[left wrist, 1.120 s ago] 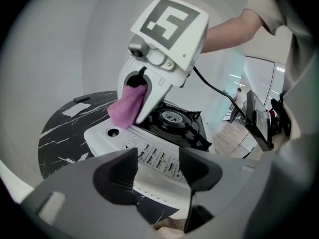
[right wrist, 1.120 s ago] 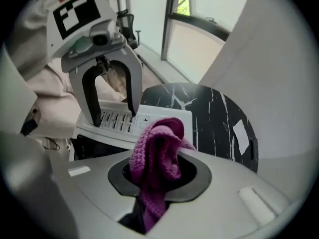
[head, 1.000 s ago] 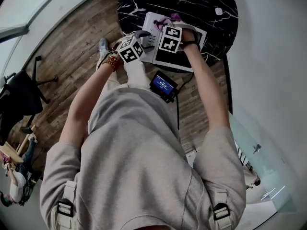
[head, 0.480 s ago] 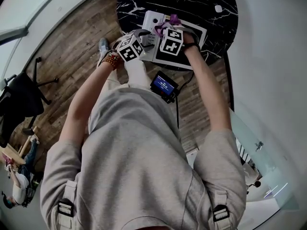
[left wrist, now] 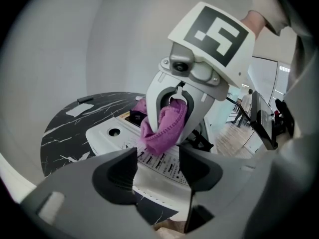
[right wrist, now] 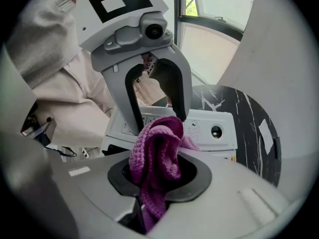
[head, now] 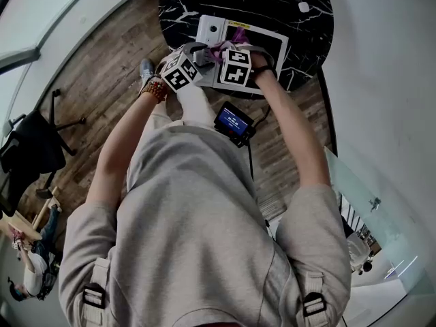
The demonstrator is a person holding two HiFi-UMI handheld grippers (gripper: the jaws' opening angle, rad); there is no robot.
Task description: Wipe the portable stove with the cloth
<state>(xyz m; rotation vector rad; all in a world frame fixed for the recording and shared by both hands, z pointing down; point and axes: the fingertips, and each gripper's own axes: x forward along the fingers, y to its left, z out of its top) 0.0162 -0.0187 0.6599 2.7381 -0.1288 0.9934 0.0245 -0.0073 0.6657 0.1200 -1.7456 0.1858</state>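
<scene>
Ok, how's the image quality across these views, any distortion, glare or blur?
Head view: strong fisheye, the floor boards curve, but sharp. Left gripper view: dark rounded corners, the left gripper looks soft up close, the cloth is crisp. Right gripper view: the window is washed out, the stove is clear.

The cloth (right wrist: 158, 156) pinched in the grey right tongs (right wrist: 159, 179) is magenta. Under them the stove (head: 208, 27) is white and the counter (head: 272, 0) black with white marble veins; the floor (head: 102, 67) is brown planks.
</scene>
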